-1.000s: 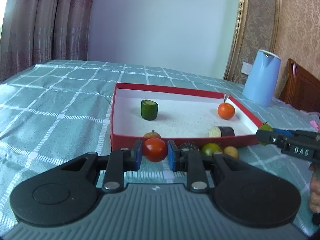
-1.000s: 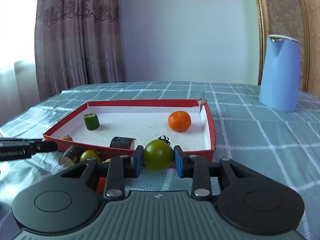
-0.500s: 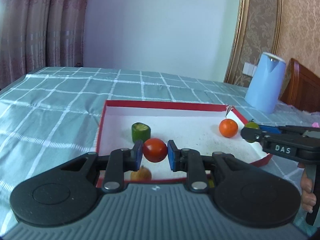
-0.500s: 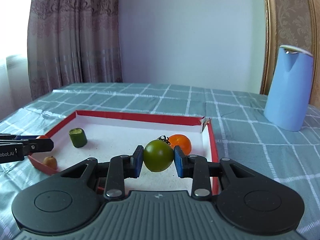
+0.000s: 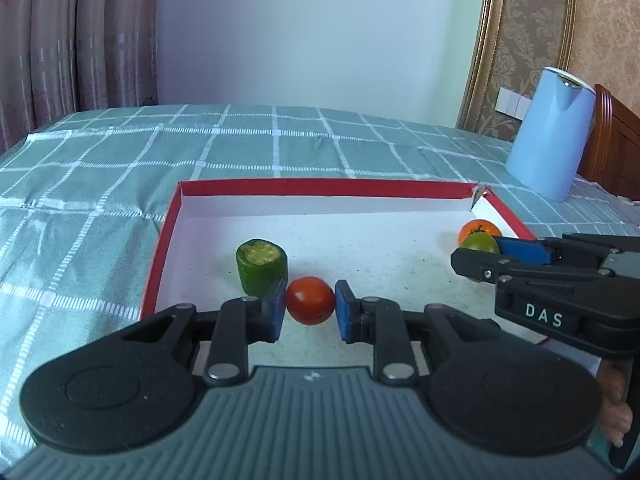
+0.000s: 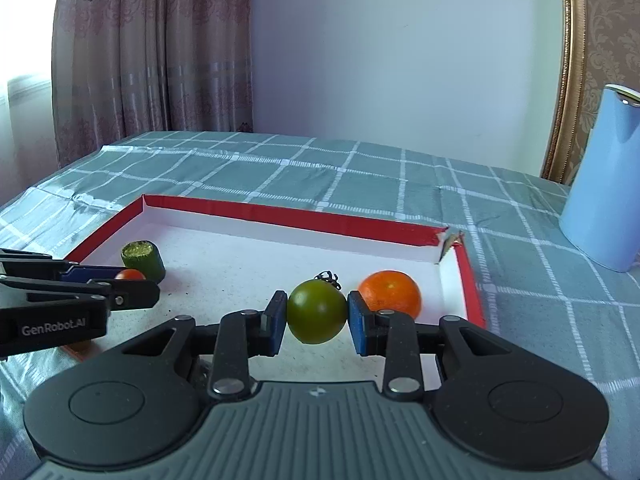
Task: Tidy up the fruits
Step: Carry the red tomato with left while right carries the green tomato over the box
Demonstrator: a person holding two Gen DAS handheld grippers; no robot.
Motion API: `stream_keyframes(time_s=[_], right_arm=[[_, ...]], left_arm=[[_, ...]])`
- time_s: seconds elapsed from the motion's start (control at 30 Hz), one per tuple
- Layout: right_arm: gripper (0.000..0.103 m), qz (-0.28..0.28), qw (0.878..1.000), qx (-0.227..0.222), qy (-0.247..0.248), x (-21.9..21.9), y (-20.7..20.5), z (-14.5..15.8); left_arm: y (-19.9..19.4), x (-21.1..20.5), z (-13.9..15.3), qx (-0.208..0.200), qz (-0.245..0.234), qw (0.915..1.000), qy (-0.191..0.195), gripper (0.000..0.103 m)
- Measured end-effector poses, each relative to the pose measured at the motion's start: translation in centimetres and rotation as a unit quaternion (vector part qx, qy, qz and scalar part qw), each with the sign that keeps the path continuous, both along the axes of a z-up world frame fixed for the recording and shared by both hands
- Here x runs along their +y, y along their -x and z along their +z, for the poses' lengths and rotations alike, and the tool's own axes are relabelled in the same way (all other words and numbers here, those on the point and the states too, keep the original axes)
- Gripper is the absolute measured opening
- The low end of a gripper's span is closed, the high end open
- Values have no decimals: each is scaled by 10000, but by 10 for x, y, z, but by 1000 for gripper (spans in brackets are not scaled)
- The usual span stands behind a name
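My left gripper (image 5: pixel 310 307) is shut on a red tomato (image 5: pixel 310 300) and holds it over the white floor of the red-rimmed tray (image 5: pixel 320 187), just right of a green cucumber piece (image 5: pixel 261 266). My right gripper (image 6: pixel 317 318) is shut on a green tomato (image 6: pixel 317 311) over the tray's right part, beside an orange (image 6: pixel 394 291). In the left wrist view the right gripper (image 5: pixel 480 254) holds the green tomato (image 5: pixel 479 243) in front of the orange (image 5: pixel 478 226). In the right wrist view the left gripper (image 6: pixel 130 280) holds the red tomato (image 6: pixel 129 274) by the cucumber piece (image 6: pixel 143 258).
A light blue kettle (image 5: pixel 550 134) stands on the checked green tablecloth (image 5: pixel 80 208) beyond the tray's right corner; it also shows in the right wrist view (image 6: pixel 606 200). A wooden chair (image 5: pixel 618 148) is at the far right. Curtains hang behind the table.
Both grippers have moved forward over the tray with their tomatoes and now hang lower, near the tray floor. The fruits in front of the tray have dropped out of view.
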State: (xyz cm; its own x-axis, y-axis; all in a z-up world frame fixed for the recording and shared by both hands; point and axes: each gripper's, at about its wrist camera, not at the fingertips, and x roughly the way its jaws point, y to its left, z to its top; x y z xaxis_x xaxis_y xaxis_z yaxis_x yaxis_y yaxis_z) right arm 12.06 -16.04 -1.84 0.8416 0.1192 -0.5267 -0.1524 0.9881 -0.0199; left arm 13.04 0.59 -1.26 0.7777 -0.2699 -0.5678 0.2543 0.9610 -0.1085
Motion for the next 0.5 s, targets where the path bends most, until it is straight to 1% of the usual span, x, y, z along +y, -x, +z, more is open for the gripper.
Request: stream_keyframes(time_s=[0.13, 0.4, 0.5], right_arm=[[32, 33, 9999, 90, 44, 4, -6, -4], [32, 31, 9995, 321, 10, 4, -15, -13], [32, 24, 9996, 294, 40, 5, -15, -13]], left_arm=[[-5, -1, -3, 32, 32, 10000, -56, 24], [-5, -6, -3, -54, 24, 9998, -176, 24], [-5, -6, -4, -69, 19, 9998, -205, 24]])
